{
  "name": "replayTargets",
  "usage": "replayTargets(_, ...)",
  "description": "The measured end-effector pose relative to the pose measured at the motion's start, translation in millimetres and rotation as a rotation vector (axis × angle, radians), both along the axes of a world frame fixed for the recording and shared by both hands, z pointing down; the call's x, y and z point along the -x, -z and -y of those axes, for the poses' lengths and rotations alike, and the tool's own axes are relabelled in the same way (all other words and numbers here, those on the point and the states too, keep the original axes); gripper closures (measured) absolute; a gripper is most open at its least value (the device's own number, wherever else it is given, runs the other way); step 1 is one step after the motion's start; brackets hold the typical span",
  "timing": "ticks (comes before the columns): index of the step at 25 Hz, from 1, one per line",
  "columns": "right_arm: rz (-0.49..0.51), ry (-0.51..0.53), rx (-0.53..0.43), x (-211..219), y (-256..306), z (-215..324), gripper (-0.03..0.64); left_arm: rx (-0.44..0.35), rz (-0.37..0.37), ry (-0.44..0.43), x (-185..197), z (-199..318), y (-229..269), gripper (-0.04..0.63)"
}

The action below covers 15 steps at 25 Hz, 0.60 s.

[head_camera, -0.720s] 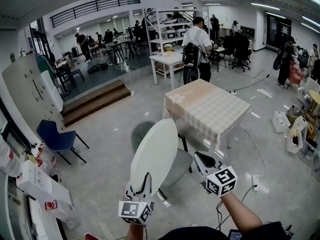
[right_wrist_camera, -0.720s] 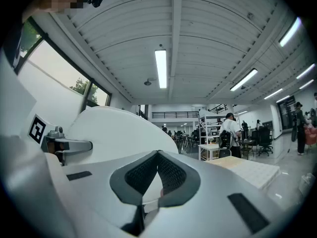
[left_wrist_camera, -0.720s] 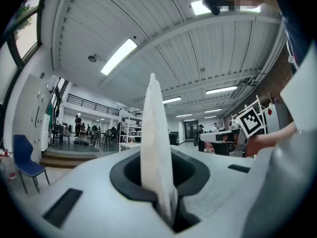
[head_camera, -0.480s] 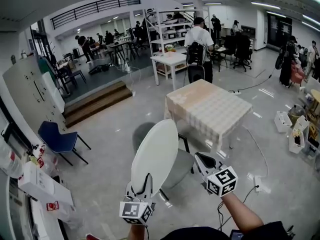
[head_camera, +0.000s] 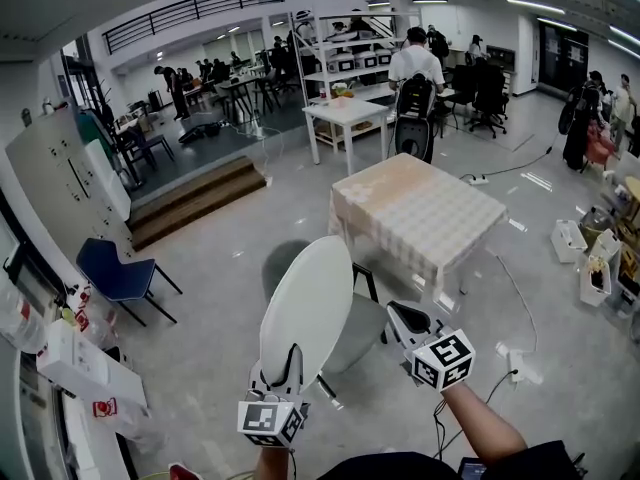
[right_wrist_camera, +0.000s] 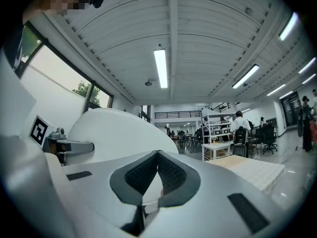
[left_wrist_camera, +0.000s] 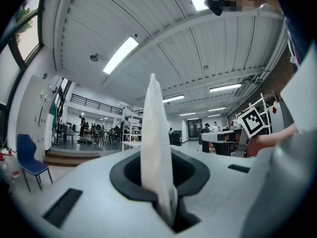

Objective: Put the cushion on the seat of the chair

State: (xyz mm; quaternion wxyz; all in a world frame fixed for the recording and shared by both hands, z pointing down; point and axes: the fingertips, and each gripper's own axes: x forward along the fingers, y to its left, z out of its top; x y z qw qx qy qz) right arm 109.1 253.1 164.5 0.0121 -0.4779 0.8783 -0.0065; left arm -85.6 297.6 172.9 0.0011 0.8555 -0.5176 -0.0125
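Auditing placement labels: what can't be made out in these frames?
- Head view: the cushion covers most of the grey chair, so the gap between the cushion and the seat cannot be read.
- Left gripper view: the cushion shows edge-on only, so its face is unseen.
- Both gripper views: the grey chair lies outside the frame.
- Head view: the people in the background are too small to make out.

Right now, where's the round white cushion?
The cushion stands on edge at the head view's lower centre, clamped in the left gripper, the grey chair seat just right of it and the checked table beyond.
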Motion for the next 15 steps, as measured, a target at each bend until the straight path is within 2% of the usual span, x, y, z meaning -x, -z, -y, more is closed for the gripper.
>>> replayTargets(15,0.017,0.047,-0.005,-48,-4,24,0.597,0.013,-0.011,0.068,-43,14,-9,0.531)
